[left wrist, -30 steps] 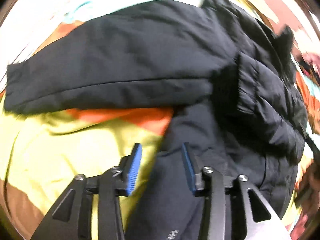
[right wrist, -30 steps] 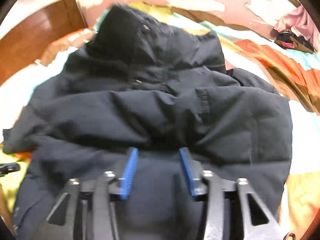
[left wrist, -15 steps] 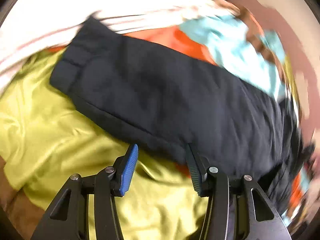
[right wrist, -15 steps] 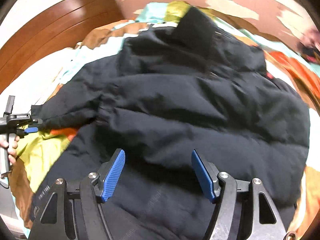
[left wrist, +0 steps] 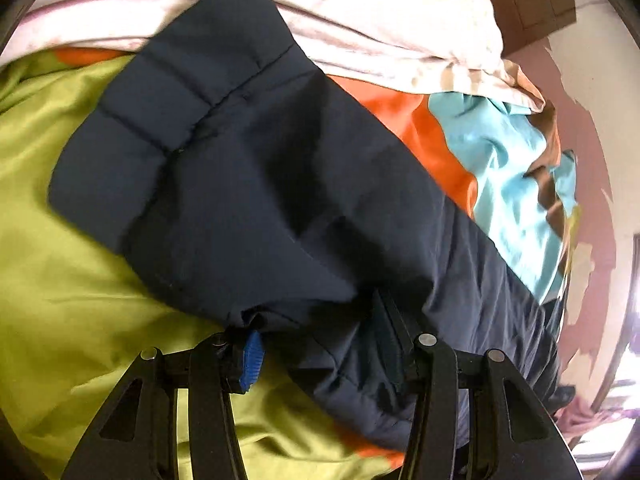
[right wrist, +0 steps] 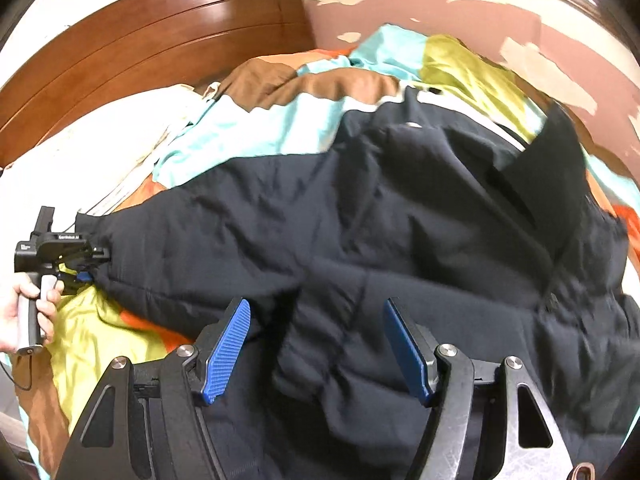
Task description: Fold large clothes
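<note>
On the bed, across a patchwork quilt [right wrist: 280, 120] of green, orange, turquoise and brown, the dark padded jacket [right wrist: 400, 240] lies spread out, its collar toward the peeling pink wall [right wrist: 460, 20] and one sleeve [left wrist: 224, 152] reaching out toward the white pillow [left wrist: 380, 12] and wooden headboard [right wrist: 160, 32]. Your left hand [right wrist: 28, 312] sits at the far left of the right camera's view, fingers wrapped round the grey handle, with the left gripper [left wrist: 320, 344] tipped steeply down at the lower edge of that sleeve. Its jaws stand partly apart with sleeve fabric bunched between them: cloth covers the right-hand pad entirely and most of the blue left-hand one, but you cannot tell from either view whether the pads are actually pressing on it. Your right gripper [right wrist: 320, 348] also points down at an angle, hovering above the jacket's body near the hem. Its jaws have just been opening and now stand wide, both blue pads [right wrist: 226, 352] fully bare, with the dark cloth lying below them and nothing caught between.
</note>
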`<state>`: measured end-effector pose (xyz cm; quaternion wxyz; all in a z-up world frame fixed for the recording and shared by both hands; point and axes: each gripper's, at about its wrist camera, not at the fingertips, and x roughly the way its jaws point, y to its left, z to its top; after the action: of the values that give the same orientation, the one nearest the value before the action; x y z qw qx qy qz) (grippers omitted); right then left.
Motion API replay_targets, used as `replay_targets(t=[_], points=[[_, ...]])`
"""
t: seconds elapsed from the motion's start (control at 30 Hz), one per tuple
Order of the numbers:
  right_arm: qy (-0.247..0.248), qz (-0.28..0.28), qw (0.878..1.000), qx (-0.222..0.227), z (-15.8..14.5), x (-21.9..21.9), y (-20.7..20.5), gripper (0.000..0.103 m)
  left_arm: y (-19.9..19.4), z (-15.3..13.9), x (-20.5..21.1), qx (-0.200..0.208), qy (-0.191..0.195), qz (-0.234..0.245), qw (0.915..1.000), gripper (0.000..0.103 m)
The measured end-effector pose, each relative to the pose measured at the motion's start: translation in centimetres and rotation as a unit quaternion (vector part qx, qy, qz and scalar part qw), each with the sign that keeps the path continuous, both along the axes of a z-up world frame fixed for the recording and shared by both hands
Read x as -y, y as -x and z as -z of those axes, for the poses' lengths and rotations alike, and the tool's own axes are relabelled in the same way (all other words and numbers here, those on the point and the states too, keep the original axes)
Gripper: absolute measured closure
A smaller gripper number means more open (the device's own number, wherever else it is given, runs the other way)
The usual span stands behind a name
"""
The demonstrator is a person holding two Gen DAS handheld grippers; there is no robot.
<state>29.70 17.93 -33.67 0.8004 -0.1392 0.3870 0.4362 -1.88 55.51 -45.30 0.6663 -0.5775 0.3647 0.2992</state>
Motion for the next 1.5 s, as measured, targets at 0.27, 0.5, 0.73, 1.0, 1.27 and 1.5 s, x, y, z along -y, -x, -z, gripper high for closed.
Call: replay_targets(t=[0.27,0.5,0.73,1.0,1.27,1.5], points=[[0.078,-0.027,0.996,0.039,3.4,-6.4,-2.3,0.097,-3.4,-2.6,2.4,-0.082,-0.142,0.124,0.9786,0.095],[0.117,-0.043,0.992,-0.005,7.1,-9.2,-4.6,0.100,-2.3,-13.9,7.1,-0.013,-0.293,0.166,0.9414,0.097],[0.102,-0.023,0.992,-0.074,8.4,-9.0,-6.8,0.103,-4.4,-19.0,13.5,0.020,-0.393,0.241,0.8871,0.097],[-0.044,0.045,0.983,-0.171,4.3,-1.6,-9.4,0.095,-10.2,-20.5,20.1,0.043,-0.458,0.338,0.8213,0.097],[-0.053,0.119,0.975,-0.178,3.7,12.9,-9.5,0.095,-16.0,-17.4,29.0,0.061,-0.481,0.447,0.7515,0.097],[-0.025,0.164,0.970,-0.178,3.8,22.2,-8.9,0.095,-19.4,-13.7,34.9,0.044,-0.497,0.504,0.7045,0.097]])
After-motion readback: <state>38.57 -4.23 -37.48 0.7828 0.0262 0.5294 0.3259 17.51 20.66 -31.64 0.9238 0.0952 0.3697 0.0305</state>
